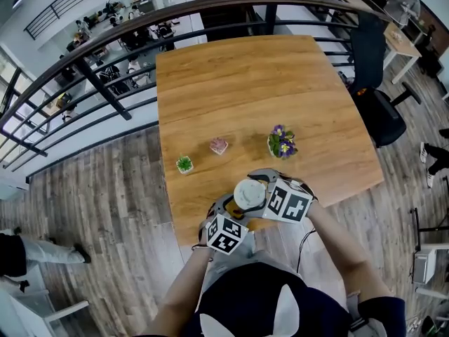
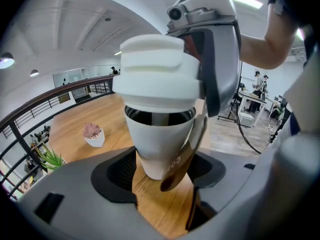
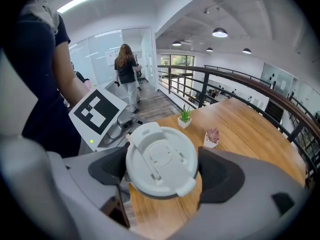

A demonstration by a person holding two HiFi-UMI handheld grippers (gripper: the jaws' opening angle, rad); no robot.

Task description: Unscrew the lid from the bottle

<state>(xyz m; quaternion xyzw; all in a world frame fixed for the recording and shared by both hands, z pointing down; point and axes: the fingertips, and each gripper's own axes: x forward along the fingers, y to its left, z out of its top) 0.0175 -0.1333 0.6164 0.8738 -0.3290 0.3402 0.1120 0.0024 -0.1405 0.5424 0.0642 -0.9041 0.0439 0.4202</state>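
A white bottle (image 2: pixel 157 144) with a white flip-top lid (image 1: pixel 248 194) stands near the front edge of the wooden table (image 1: pixel 245 83). My left gripper (image 2: pixel 162 169) comes from below in the head view and is shut on the bottle's lower body, pads against both sides. A brown strip hangs down the bottle's right side. My right gripper (image 3: pixel 162 171) reaches over from the right and straddles the lid (image 3: pixel 161 159). Its jaws stand wide, with the pads beside the lid's rim and not pressing on it. One of its fingers (image 2: pixel 220 69) hangs next to the lid (image 2: pixel 157 74).
Three small pots stand mid-table: a green plant (image 1: pixel 184 164), a pink one (image 1: pixel 219 145) and purple flowers (image 1: pixel 282 144). A curved railing (image 1: pixel 105 41) runs behind the table and a black chair (image 1: pixel 375 97) stands at its right. A person (image 3: pixel 126 69) stands far off.
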